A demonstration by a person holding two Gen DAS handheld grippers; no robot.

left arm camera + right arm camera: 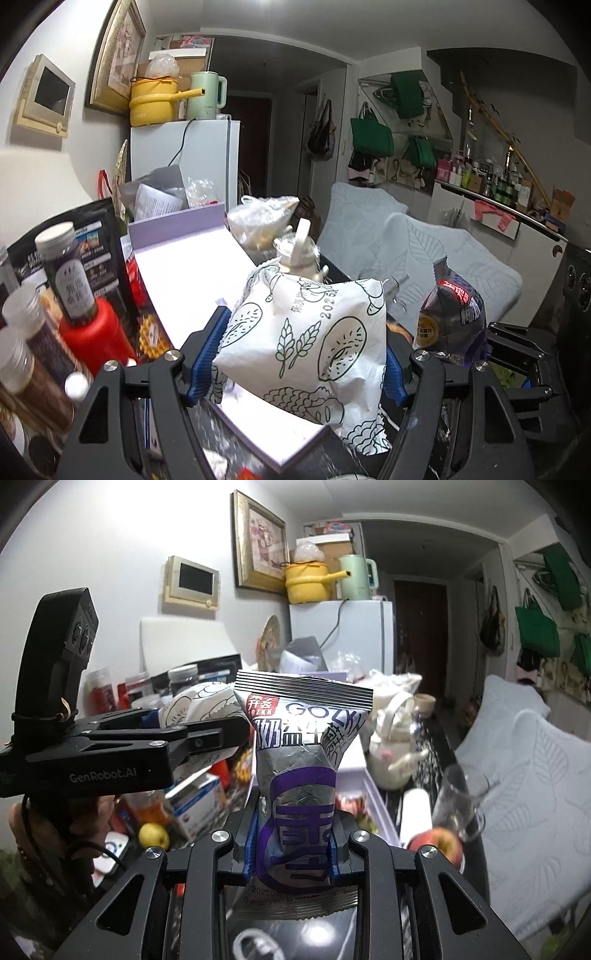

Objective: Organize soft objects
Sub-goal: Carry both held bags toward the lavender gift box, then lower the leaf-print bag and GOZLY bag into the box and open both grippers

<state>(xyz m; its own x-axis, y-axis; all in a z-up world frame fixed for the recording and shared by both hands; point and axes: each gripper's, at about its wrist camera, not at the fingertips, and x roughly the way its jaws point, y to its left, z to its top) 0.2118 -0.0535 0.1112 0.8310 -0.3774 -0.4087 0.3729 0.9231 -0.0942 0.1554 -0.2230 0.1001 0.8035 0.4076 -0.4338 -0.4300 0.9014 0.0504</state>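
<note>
A white paper bag (306, 347) printed with bread and wheat drawings is pinched between the blue pads (207, 354) of the left gripper (299, 358); its jaws are set fairly wide and pressed against both sides of the bag, which is carried clear of the surface (258, 443). Beyond the jaws, a lavender box (192, 258) with a white inner face is seen lying open, and past its far end a clear plastic bag (258, 218) and a small white jug (299, 254) are found. To the left of the jaws, bottles and a red-capped jar (92, 332) are crowded together.

A silver and purple snack packet (299, 775) is gripped low on its body by the right gripper (291, 849), whose jaws are drawn close together on it; the packet is held upright with its crimped top edge uppermost. To the left of these jaws the left gripper and its paper bag are seen side-on. To the right, near the jaws, a red apple (439, 845) and a tilted glass (458, 805) are seen. A yellow apple (153, 836) lies on the left.
</note>
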